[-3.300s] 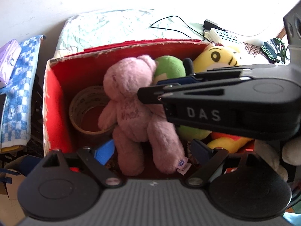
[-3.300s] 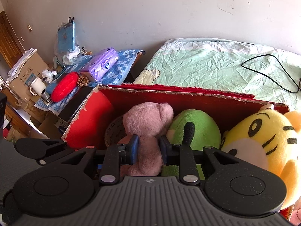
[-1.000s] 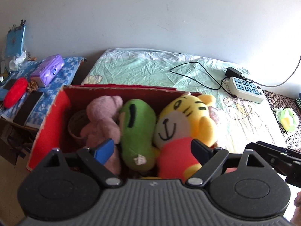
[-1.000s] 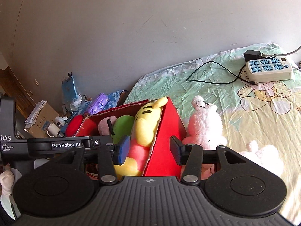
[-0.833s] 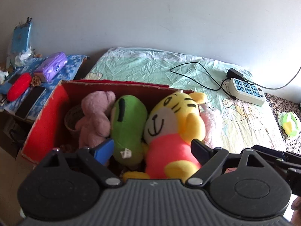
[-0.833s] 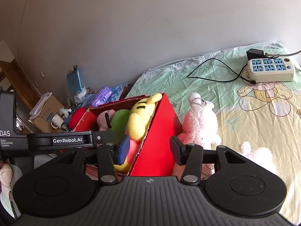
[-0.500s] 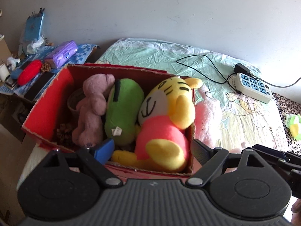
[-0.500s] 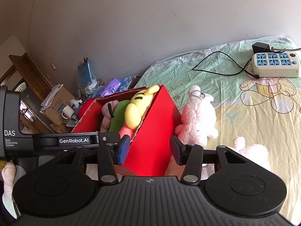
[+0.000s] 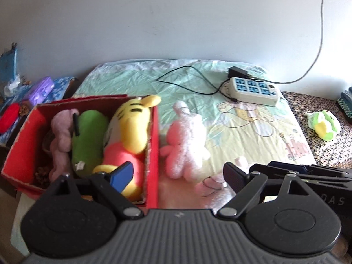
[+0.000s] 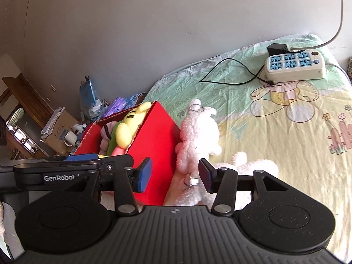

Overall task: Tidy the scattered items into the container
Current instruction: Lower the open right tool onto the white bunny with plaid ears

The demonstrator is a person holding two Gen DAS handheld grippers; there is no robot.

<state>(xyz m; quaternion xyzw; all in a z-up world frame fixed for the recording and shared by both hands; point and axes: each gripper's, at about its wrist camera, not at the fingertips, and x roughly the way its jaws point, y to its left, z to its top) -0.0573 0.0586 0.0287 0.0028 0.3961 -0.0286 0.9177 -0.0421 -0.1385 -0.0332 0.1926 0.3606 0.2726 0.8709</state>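
Left gripper (image 9: 177, 175) is hanging wide open, empty. Right gripper (image 10: 174, 175) is sitting about half open, gripping nothing. Red cardboard box (image 9: 154, 145) is holding the tiger plush (image 9: 129, 129), green plush (image 9: 88, 132), pink bear (image 9: 61, 136). Pink bunny plush (image 10: 198, 136) is lying on the bedsheet (image 10: 286, 132), touching the box's outer wall.

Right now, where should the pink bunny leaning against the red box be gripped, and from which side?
Grip the pink bunny across its torso, coming from above on the side away from the red box. It sits upright against that wall, so the box side is blocked. The body looks soft and narrow enough for the open right claw, which is nearest it.
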